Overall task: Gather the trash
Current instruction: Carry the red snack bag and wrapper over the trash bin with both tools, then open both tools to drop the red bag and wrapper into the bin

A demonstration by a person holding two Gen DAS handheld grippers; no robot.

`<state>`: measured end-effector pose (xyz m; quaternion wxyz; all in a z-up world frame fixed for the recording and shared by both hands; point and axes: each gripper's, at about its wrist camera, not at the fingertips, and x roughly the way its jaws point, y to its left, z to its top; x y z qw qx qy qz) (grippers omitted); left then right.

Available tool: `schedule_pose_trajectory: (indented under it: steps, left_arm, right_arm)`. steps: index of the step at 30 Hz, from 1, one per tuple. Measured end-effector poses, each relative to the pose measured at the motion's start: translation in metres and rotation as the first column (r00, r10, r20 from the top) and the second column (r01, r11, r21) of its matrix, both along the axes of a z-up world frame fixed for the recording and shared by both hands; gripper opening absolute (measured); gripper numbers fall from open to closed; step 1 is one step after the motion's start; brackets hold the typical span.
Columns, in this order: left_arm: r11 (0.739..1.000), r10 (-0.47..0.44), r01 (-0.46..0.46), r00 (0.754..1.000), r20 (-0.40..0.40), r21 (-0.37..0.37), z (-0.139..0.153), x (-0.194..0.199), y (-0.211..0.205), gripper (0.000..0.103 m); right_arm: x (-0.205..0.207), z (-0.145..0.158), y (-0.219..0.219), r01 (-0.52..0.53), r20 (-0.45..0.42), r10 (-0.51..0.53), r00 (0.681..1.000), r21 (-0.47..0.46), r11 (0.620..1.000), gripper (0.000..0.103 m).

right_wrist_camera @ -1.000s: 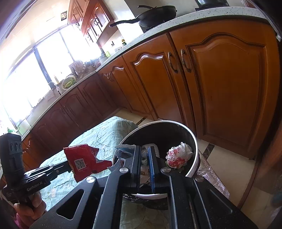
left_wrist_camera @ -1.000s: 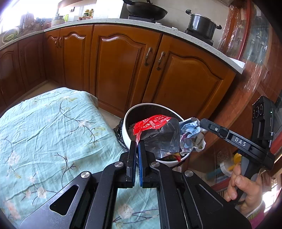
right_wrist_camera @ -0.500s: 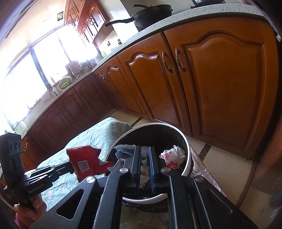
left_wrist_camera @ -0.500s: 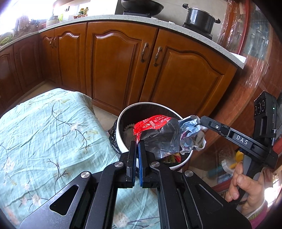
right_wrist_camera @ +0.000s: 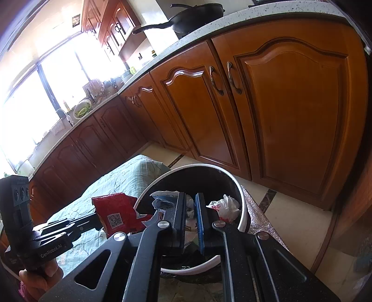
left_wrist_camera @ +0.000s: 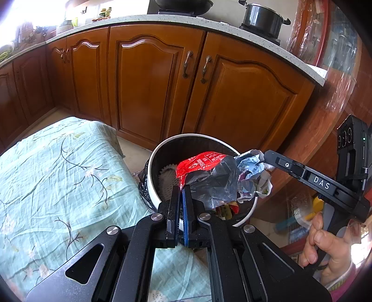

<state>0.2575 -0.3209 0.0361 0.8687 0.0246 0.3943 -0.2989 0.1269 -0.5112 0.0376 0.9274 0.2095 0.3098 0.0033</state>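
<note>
A white-rimmed trash bin (left_wrist_camera: 162,148) with a black liner stands on the floor by the table; it also shows in the right wrist view (right_wrist_camera: 243,197). My left gripper (left_wrist_camera: 181,189) is shut on a red and silver snack wrapper (left_wrist_camera: 204,176) and holds it over the bin's mouth. The wrapper also shows in the right wrist view (right_wrist_camera: 116,211). My right gripper (right_wrist_camera: 191,197) is shut on a crumpled blue and white paper (left_wrist_camera: 253,176) over the bin's right rim; the paper also shows in the right wrist view (right_wrist_camera: 162,199). A white and red plastic scrap (right_wrist_camera: 224,206) lies inside the bin.
A table with a pale green floral cloth (left_wrist_camera: 58,176) is left of the bin. Brown kitchen cabinets (left_wrist_camera: 151,86) stand close behind it, with a pot (left_wrist_camera: 262,19) and a wok (right_wrist_camera: 197,14) on the counter. Tiled floor (right_wrist_camera: 295,223) lies to the right.
Both grippers have shifted a little with their trash still held over the bin. The bin sits slightly lower and further left in the right wrist view.
</note>
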Motion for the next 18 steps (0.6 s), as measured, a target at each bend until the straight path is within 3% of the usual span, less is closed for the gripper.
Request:
schedule_pose_trajectory:
  steps: [18]
  left_arm:
    - [0.998, -0.007, 0.009, 0.999, -0.035, 0.063, -0.016, 0.016, -0.027, 0.002]
  right_arm:
    - [0.018, -0.014, -0.007, -0.001, -0.045, 0.002, 0.999, 0.002, 1.0, 0.008]
